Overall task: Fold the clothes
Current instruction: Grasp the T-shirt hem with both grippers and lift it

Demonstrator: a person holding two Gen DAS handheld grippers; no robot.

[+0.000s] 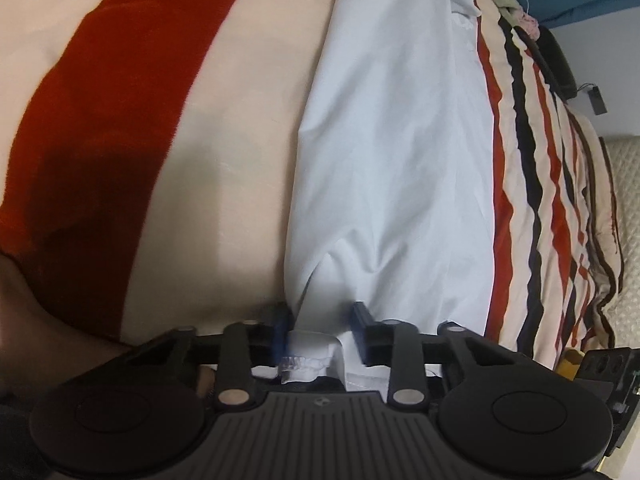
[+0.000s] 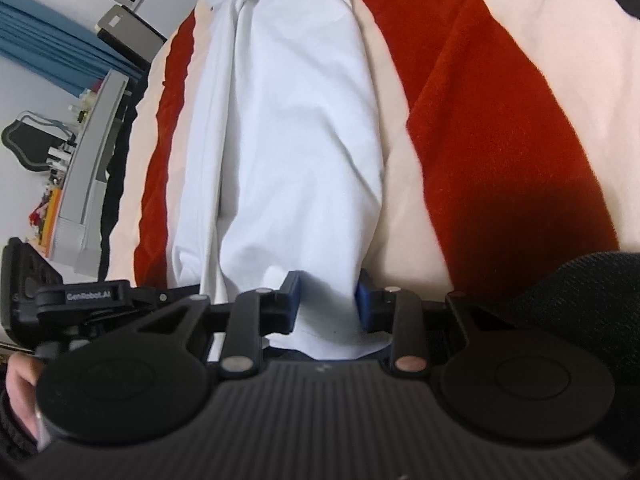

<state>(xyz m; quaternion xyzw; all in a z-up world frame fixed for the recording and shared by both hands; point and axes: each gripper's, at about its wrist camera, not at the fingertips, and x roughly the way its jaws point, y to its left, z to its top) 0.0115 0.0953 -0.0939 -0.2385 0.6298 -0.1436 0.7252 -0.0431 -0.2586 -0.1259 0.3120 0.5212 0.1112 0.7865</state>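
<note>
Garment: white shirt (image 1: 396,152), laid long and narrow on the bed, running away from both cameras; far end bunched into a collar-like roll, near hem at the claws.
Bed cover: striped blanket (image 1: 132,112) in broad rust-red and cream bands, fuzzy nap; thin dark stripes toward the bed's right edge in the left view.
Left claw (image 1: 320,330): blue pads set apart, near hem of the shirt between them; a stitched edge shows just behind the pads. Jaws look partly spread around the cloth; whether they bite it, cannot tell.
Right claw (image 2: 327,300): blue pads either side of a fold of the same shirt at the near end; gap filled with cloth, so likely a loose pinch, but contact pressure not visible.
Handling, judged: thin woven cotton, light, limp, no stiffness; will sag and drape between two holds. Smooth weave may slide out of a shallow bite.
Where to hold, judged: the two near hem corners, through the doubled stitched edge, deep in the pads.
Surface: soft creases along the length, no sharp pleats.
Risk, judged: nap of the blanket drags the cloth.
</note>
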